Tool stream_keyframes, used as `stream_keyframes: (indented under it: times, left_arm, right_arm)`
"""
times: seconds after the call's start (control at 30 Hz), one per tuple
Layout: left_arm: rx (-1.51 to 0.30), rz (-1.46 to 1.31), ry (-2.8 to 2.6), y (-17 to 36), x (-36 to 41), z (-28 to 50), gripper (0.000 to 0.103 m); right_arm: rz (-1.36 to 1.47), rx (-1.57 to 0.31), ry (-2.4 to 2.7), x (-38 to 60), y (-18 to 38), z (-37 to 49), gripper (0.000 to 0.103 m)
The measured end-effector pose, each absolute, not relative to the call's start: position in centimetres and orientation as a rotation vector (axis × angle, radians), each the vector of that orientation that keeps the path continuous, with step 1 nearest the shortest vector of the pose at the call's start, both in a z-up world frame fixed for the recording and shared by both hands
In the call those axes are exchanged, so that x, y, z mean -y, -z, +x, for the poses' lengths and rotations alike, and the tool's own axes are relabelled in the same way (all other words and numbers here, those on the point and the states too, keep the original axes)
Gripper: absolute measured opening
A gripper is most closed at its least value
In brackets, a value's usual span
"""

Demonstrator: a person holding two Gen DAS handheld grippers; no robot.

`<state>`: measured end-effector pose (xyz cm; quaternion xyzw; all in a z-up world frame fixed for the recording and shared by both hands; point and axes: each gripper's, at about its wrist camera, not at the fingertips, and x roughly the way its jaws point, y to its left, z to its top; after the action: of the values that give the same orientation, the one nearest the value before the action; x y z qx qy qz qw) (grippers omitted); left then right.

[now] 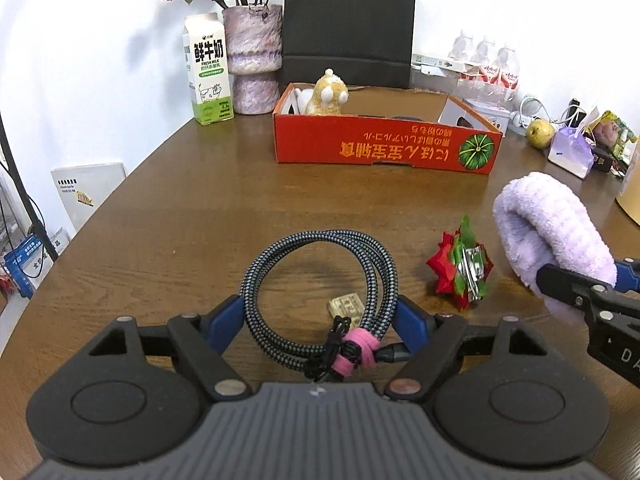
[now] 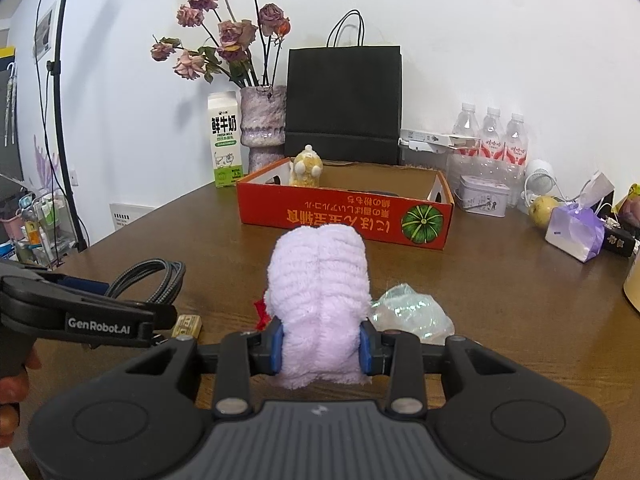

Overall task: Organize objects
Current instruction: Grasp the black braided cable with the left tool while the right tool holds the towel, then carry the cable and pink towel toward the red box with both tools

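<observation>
The left gripper is straddling the coiled cable near the desk's front edge, jaws standing wide with both pads against the coil's outer sides; whether they are pressing, I cannot tell. The right gripper is squeezing a lilac towel, its long axis pointing straight toward the red box at the back, which is holding a plush toy in its left corner.

On the brown wooden table stand one red cardboard box, one white-and-green milk carton, one mottled purple vase, one black paper bag and three clear plastic water bottles; one yellow plush toy sits in the box. Nearer lie one coiled grey braided cable, one red-and-green flower clip, one fluffy lilac cloth and one yellow-green pear.
</observation>
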<state>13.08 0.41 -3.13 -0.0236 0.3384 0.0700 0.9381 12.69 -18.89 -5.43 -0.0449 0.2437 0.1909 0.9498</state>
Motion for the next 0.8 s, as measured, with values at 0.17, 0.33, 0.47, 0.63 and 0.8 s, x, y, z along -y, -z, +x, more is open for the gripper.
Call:
stream_keyframes:
  times: [0.17,0.33,0.47,0.63,0.8]
  left_arm:
    - [-0.687,-0.046,-0.132,2.6,-0.3,13.6,0.081]
    - [-0.687,-0.042,-0.128,2.4,-0.3,14.7,0.081]
    - [-0.685,-0.042,-0.126,2.1,-0.3,15.7,0.081]
    - [-0.675,-0.045,-0.119,1.3,-0.3,17.1,0.081]
    - [-0.669,-0.057,-0.109,0.7,-0.4,18.6,0.081]
  right_arm:
    - [-0.091,-0.493,-0.393,18.6,5.0,13.4,0.033]
    - [-0.089,-0.495,-0.395,18.5,4.8,14.4,0.033]
    - [-0.084,-0.494,-0.393,18.5,4.5,15.5,0.033]
    - [-0.074,-0.490,-0.392,18.3,3.9,17.0,0.033]
    - [-0.063,-0.481,-0.402,17.8,3.4,18.4,0.033]
